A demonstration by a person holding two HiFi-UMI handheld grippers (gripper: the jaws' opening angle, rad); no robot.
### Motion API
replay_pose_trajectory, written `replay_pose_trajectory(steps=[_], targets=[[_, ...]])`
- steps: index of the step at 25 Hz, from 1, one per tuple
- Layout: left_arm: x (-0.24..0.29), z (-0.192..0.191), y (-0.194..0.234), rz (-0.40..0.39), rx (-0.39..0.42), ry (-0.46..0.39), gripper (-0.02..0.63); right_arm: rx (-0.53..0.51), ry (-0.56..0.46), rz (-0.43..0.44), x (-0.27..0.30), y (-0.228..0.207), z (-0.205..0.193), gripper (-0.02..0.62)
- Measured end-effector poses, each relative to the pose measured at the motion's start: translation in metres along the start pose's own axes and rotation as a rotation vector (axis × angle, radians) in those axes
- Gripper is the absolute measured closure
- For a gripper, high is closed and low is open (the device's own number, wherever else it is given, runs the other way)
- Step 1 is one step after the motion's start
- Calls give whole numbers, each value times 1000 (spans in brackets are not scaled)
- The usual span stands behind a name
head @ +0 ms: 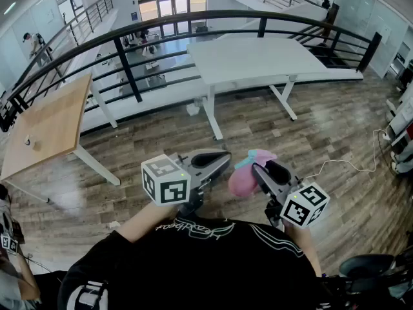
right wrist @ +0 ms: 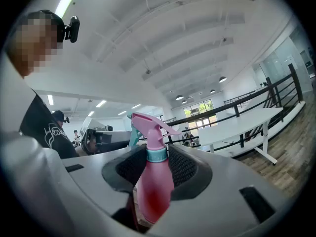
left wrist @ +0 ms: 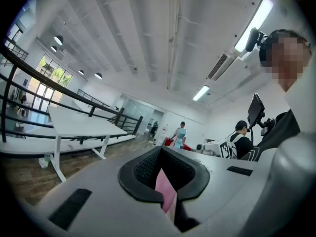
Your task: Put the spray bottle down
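Carry step, nothing set down yet: spray bottle (head: 242,178) clamped in right hand-held gripper (head: 266,171) at lower centre over floor (head: 258,129), left hand-held gripper (head: 219,158) narrow, pink sliver in gap; next probably needs reaching white desk (head: 258,57) at upper centre, lowering, releasing.

right gripper (head: 266,170) holds the pink spray bottle (head: 244,178) aloft.

The person's torso (head: 193,263) fills the bottom edge of the head view. Just ahead of it, the left gripper (head: 221,158) is on the left and the right gripper (head: 266,168) on the right. The spray bottle (head: 240,181) sits between them, in the right gripper's jaws. Beyond lies floor (head: 310,128), then a table (head: 258,57) in front of a curved railing (head: 127,66). A second table (head: 51,124) stands far left.
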State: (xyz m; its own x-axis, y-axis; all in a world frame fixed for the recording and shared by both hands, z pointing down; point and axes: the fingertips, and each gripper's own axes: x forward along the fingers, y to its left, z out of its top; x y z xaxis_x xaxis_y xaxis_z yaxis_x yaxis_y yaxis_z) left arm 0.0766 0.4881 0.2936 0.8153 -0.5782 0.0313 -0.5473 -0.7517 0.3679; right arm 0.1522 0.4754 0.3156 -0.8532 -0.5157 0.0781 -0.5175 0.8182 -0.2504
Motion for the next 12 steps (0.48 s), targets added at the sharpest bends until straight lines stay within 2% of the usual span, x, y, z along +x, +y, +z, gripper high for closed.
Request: replay_pose_trajectory(steps=[6,12], targets=[[0,-8,3,11,-18,1,603,-4,11,-5,-1,-4,-3,456],[1,-16,9,15,-36,7,603,-21,28,-75,-2,-19,-14,456]])
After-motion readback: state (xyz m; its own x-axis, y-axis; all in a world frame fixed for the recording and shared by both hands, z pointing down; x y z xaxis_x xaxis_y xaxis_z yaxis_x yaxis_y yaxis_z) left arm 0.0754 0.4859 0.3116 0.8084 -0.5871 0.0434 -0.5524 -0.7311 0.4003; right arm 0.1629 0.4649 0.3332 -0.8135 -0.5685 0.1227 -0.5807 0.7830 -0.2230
